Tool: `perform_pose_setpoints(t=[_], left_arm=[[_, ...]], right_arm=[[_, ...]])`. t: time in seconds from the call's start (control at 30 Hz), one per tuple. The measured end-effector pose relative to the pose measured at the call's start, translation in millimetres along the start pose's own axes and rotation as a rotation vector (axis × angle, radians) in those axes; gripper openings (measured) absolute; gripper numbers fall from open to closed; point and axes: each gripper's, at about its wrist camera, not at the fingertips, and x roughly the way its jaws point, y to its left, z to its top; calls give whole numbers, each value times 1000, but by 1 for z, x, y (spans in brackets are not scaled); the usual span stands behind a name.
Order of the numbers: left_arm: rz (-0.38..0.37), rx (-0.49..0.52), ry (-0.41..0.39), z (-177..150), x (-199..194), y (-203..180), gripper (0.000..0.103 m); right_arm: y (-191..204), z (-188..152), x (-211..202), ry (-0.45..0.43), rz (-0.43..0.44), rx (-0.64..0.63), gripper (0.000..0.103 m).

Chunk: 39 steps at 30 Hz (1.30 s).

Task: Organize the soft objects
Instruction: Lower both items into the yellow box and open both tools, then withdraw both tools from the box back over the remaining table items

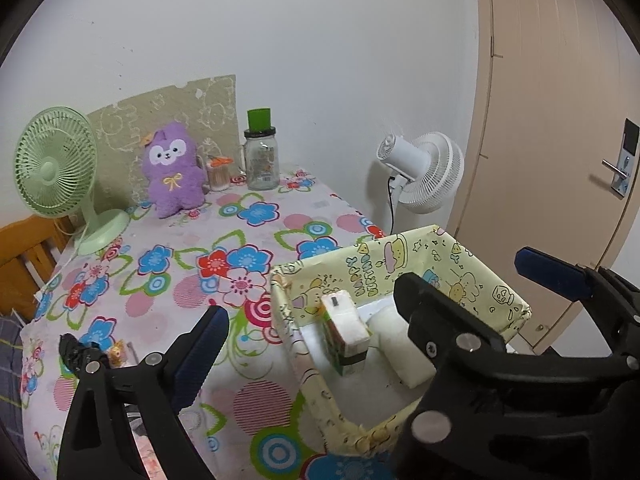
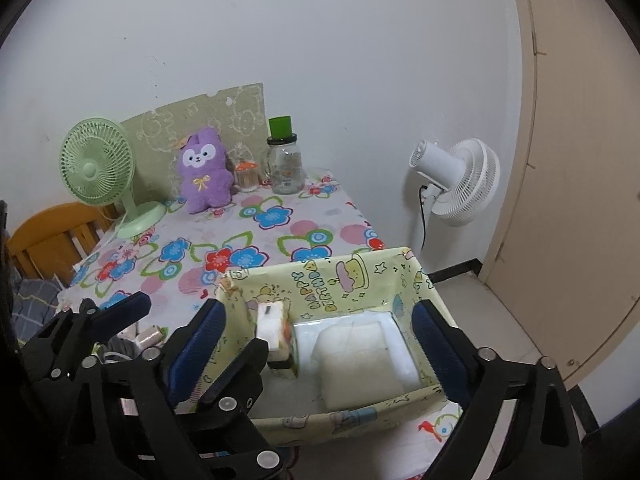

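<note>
A yellow cartoon-print box (image 1: 460, 264) (image 2: 360, 276) stands at the near right corner of the flowered table. Inside it a small tissue pack (image 1: 346, 332) (image 2: 274, 324) stands upright beside a folded white soft pad (image 1: 400, 344) (image 2: 356, 356). A purple plush toy (image 1: 172, 168) (image 2: 206, 170) sits at the back of the table against a card. My left gripper (image 1: 312, 304) is open at the box's left wall, with nothing held. My right gripper (image 2: 318, 308) is open over the box's near side, empty too. The two grippers' fingers overlap, and the left gripper's right finger is hidden.
A green desk fan (image 1: 54, 164) (image 2: 96, 168) stands back left. A glass jar with a green lid (image 1: 262, 156) (image 2: 285, 160) and a toothpick holder (image 1: 219, 174) stand beside the plush. A white fan (image 1: 424, 168) (image 2: 460, 180) and a door (image 1: 560, 120) are right of the table.
</note>
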Motion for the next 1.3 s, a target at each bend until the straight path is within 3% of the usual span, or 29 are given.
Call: perform_pose_setpoints(t=[0.27, 1.3], left_arm=[[24, 0, -21, -4, -18, 10, 103], [97, -44, -40, -26, -61, 56, 103]], right_arm=[[14, -2, -15, -19, 10, -18, 98], [72, -13, -41, -41, 82, -76, 102]])
